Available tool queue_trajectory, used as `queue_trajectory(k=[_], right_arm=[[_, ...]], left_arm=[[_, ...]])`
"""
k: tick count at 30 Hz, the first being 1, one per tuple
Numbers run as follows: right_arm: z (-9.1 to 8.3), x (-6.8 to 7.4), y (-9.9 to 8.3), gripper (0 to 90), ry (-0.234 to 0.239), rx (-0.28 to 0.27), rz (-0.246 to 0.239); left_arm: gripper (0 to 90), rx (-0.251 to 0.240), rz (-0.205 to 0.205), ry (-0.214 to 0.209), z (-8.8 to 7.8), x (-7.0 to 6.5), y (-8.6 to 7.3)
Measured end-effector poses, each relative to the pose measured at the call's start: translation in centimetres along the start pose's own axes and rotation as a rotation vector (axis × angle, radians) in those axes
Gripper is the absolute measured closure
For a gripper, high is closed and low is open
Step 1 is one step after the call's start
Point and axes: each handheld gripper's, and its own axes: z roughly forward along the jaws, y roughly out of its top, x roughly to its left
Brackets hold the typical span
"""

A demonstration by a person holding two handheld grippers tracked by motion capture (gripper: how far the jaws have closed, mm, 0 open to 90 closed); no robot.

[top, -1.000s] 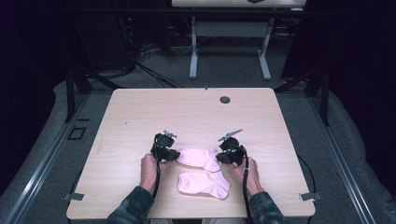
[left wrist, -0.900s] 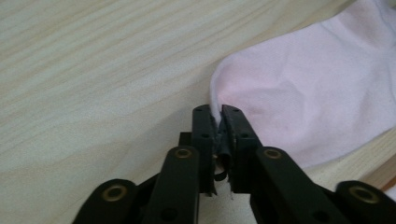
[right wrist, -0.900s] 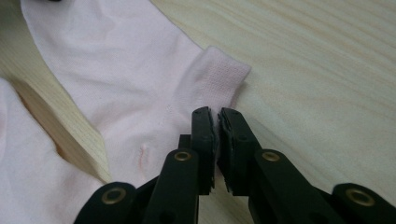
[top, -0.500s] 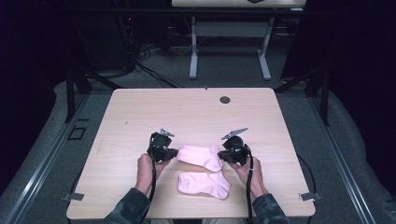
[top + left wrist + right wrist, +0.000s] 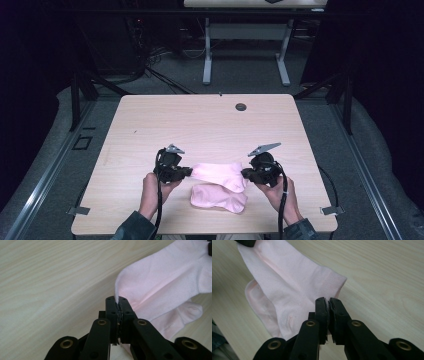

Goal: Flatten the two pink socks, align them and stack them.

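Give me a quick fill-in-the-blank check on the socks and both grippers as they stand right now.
1. The left gripper is shut on one end of the upper sock, whose colour is ____.
2. The right gripper pinches that sock's other end, so it hangs stretched ____ the two grippers.
3. The second sock lies flat on the ____ table.
4. The number of socks in the high view is ____.

Missing words: pink; between; wooden; two
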Motion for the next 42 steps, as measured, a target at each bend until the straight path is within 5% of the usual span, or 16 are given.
queue_trajectory(k=[6, 16, 23, 30, 35, 42], right_arm=[[-0.4, 0.9, -1.3, 85.0, 0.008, 0.021, -0.001], [2.1, 1.2, -4.1, 84.9, 0.049, 0.093, 0.024], [3.6, 1.3, -4.4, 82.1, 0.025, 0.127, 0.0], [3.0, 0.5, -5.4, 44.6, 0.009, 0.047, 0.058], [0.9, -0.3, -6.0, 21.4, -0.018, -0.059, 0.09], [-2.3, -1.6, -6.8, 6.7, -0.074, -0.165, 0.106]], left_arm=[[88.4, 0.008, 0.001, -0.013, -0.3, -1.4, -1.6], [88.4, 0.065, -0.017, -0.025, 1.6, -1.5, -4.3], [81.9, 0.092, 0.025, 0.027, 2.7, -1.6, -4.5], [27.8, 0.046, 0.007, 0.104, 0.9, -1.0, -5.6], [14.9, -0.02, -0.017, 0.16, -1.9, 0.2, -6.4], [6.0, -0.094, -0.083, 0.25, -5.3, 3.0, -8.2]])
